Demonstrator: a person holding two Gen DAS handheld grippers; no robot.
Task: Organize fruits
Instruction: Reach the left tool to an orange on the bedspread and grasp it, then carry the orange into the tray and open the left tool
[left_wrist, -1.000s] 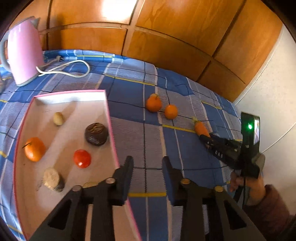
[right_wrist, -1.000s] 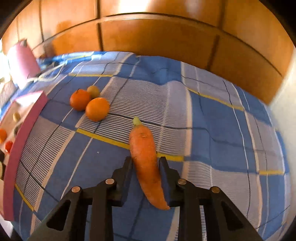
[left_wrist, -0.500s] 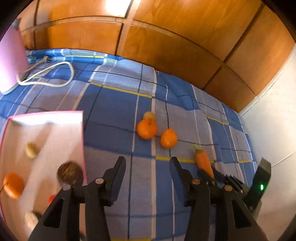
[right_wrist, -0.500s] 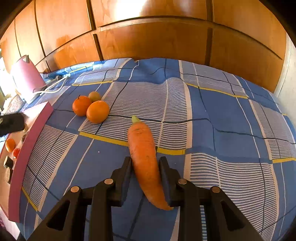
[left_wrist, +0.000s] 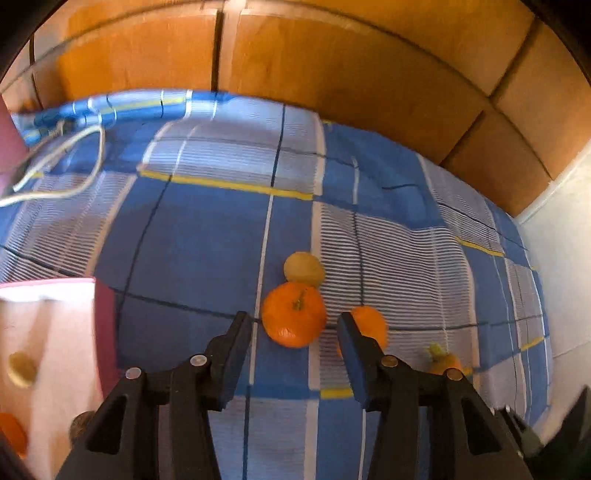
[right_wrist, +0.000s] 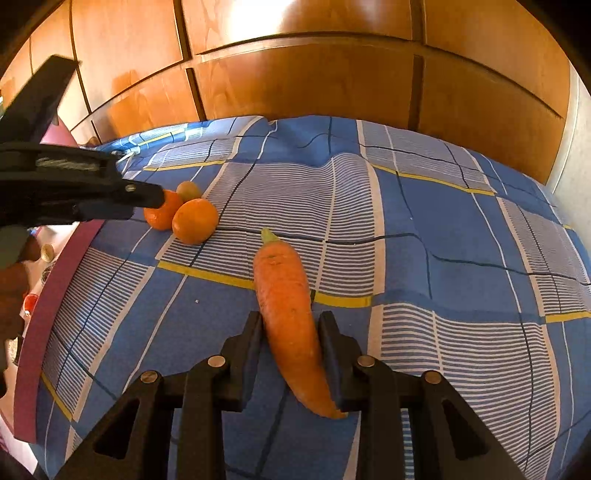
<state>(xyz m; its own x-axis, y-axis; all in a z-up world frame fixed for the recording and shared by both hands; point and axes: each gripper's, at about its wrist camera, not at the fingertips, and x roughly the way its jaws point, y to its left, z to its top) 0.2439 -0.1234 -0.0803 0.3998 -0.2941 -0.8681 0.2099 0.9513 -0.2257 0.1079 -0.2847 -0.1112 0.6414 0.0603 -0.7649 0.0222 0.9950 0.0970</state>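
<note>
My left gripper (left_wrist: 293, 325) is open, its fingers on either side of a tangerine (left_wrist: 293, 319) on the blue checked cloth. A small yellow-green fruit (left_wrist: 303, 268) lies just behind it and a second orange (left_wrist: 371, 325) sits partly behind the right finger. My right gripper (right_wrist: 290, 328) is shut on a carrot (right_wrist: 288, 314) that points away from me over the cloth. The left gripper (right_wrist: 147, 197) also shows in the right wrist view, at the tangerine (right_wrist: 162, 216), beside the orange (right_wrist: 195, 220). The carrot's top (left_wrist: 441, 360) shows in the left wrist view.
A pink-edged tray (left_wrist: 105, 332) with several fruits stands at the left; its rim (right_wrist: 55, 291) also shows in the right wrist view. A white cable (left_wrist: 74, 166) lies at the back left. Wooden panels (right_wrist: 295, 74) close off the back.
My left gripper has swung from over the tray to the right and forward, and now straddles the tangerine, opened wider. My right gripper still holds the carrot, barely moved.
</note>
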